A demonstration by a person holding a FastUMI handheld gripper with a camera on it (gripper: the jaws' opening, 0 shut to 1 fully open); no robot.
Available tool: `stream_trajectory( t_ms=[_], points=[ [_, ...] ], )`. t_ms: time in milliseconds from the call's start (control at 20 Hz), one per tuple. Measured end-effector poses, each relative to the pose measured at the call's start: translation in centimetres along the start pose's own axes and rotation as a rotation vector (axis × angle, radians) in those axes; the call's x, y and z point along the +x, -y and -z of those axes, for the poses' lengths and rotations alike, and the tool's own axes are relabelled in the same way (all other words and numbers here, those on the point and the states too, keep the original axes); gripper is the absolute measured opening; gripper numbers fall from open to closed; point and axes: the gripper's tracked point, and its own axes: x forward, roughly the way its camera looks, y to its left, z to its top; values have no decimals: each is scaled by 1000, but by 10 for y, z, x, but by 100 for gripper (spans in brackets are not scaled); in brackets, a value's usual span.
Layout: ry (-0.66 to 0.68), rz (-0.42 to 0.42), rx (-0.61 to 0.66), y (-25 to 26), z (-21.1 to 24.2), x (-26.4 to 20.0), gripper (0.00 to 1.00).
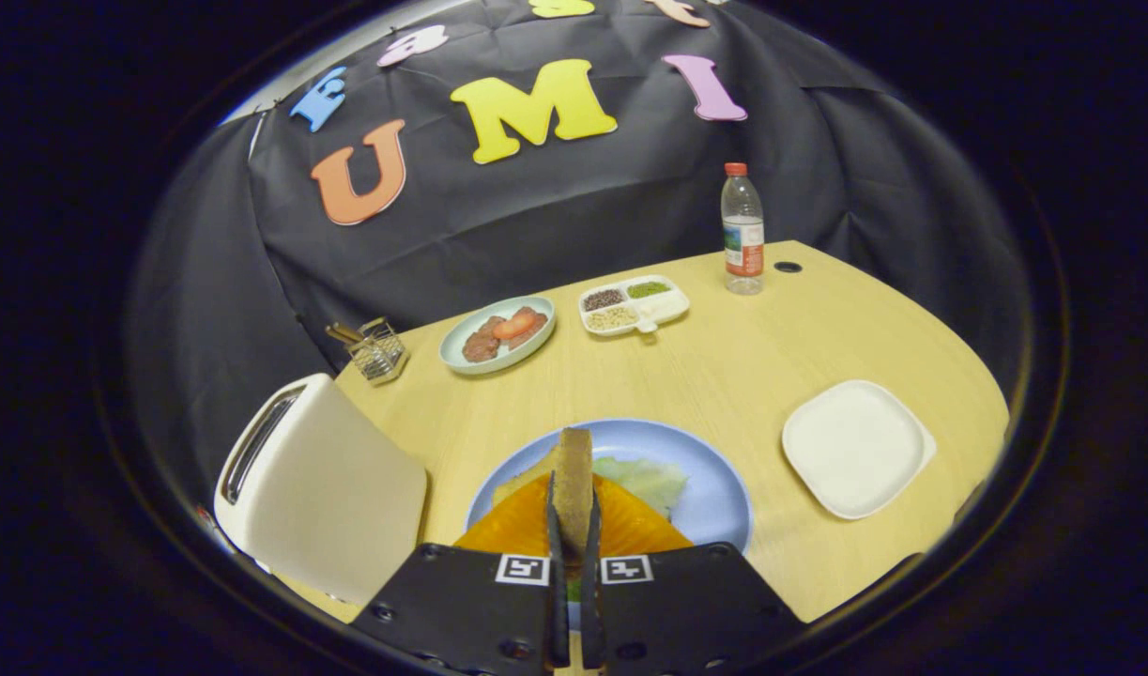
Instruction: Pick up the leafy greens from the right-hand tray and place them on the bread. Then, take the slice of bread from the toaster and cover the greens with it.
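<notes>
Gripper (574, 512) clamping an upright slice of bread (574, 469) between both fingers, above a blue plate (714, 488) carrying leafy greens (644, 479) and an orange slice (630, 526), with the toaster (320, 488) beside and a white tray (855, 446) opposite

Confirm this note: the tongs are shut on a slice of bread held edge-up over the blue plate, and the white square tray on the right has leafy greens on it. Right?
Wrong on the tray: in the gripper view the white square tray is bare, and the greens lie on the blue plate. The tongs do grip the bread slice.

The claw (574, 512) grips a bread slice (574, 469) over the plate (714, 488), toaster (320, 488) left.
</notes>
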Motion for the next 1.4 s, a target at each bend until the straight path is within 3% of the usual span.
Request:
stream_trajectory(
  t_ms=[300, 350, 400, 600, 650, 750, 800, 1000, 1400],
  points=[
    [-15, -25, 41, 25, 12, 11, 7],
    [-11, -24, 34, 29, 13, 14, 7],
    [-15, -19, 19, 31, 17, 15, 14],
    [-1, -3, -82, 39, 23, 19, 14],
    [-1, -1, -105, 39, 24, 19, 22],
    [6, 30, -140, 43, 21, 18, 24],
    [5, 45, -150, 43, 21, 16, 34],
    [20, 122, -187, 48, 16, 10, 50],
    [191, 98, -240, 25, -21, -54, 86]
  ],
)
